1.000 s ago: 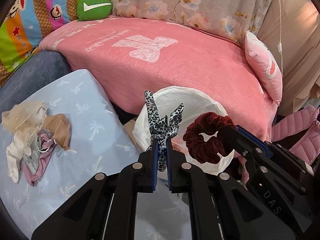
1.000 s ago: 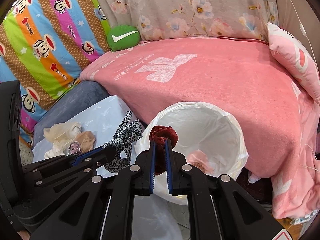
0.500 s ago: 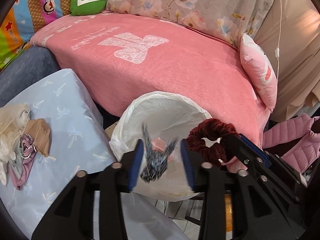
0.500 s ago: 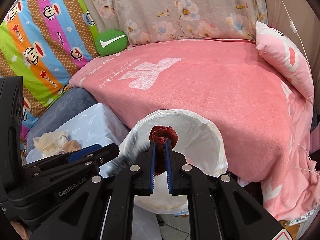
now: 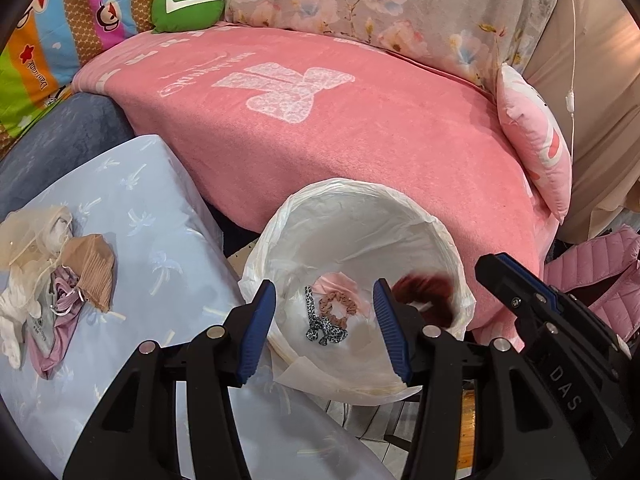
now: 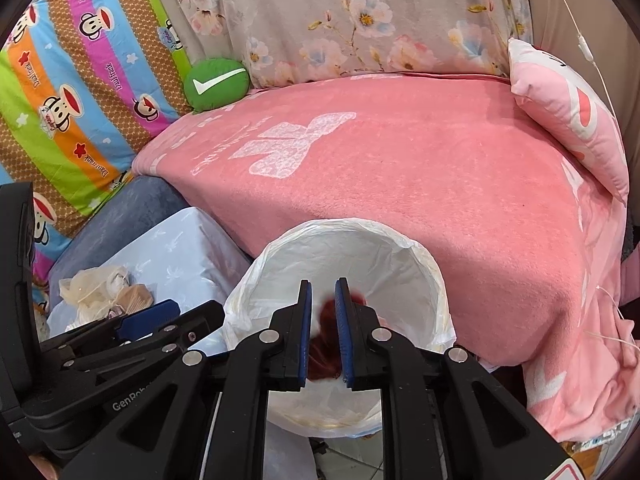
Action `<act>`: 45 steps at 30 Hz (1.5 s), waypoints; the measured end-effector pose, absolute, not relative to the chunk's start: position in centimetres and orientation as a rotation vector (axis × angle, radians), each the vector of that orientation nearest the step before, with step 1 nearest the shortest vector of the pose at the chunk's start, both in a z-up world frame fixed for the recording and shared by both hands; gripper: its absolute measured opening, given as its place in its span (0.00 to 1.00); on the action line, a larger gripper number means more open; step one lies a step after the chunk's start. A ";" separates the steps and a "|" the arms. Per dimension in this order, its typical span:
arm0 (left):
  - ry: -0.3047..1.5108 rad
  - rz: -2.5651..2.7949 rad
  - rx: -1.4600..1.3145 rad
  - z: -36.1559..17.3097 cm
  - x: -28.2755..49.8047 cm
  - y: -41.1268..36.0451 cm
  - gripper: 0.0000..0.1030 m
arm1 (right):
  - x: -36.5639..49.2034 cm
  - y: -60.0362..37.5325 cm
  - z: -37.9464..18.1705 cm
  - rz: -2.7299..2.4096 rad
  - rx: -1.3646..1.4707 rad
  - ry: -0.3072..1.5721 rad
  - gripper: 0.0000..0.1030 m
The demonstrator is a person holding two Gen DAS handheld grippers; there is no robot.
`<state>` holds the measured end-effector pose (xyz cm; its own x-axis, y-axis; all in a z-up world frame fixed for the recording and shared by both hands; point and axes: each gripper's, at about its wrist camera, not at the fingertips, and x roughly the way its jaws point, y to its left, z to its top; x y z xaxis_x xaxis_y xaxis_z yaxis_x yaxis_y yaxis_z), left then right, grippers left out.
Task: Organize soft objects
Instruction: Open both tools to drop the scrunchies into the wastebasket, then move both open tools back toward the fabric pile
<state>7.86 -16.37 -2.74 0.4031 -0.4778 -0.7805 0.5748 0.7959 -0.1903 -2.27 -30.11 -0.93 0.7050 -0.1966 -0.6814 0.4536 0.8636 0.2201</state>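
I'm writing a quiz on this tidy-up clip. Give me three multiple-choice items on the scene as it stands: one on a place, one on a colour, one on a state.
1. Where does the leopard-print hair tie lie?
A. on the pink blanket
B. inside the white-lined bin
C. on the light blue cloth

2. What colour is the scrunchie between the right gripper's jaws?
A. dark red
B. green
C. yellow

3. How is the left gripper?
A. shut on the hair tie
B. holding a sock
C. jaws apart, nothing between the pads

Key: 1 B, it rests on the bin's bottom beside a tan scrunchie. 2 A, dark red velvet shows between the blue pads as the jaws are opening. 3 C, the jaws are opening and the bin shows through the gap.
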 end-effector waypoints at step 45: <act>0.955 -0.491 0.001 -3.6 10.1 -4.5 0.47 | 1.9 -18.2 -0.8 -0.204 0.248 0.771 0.25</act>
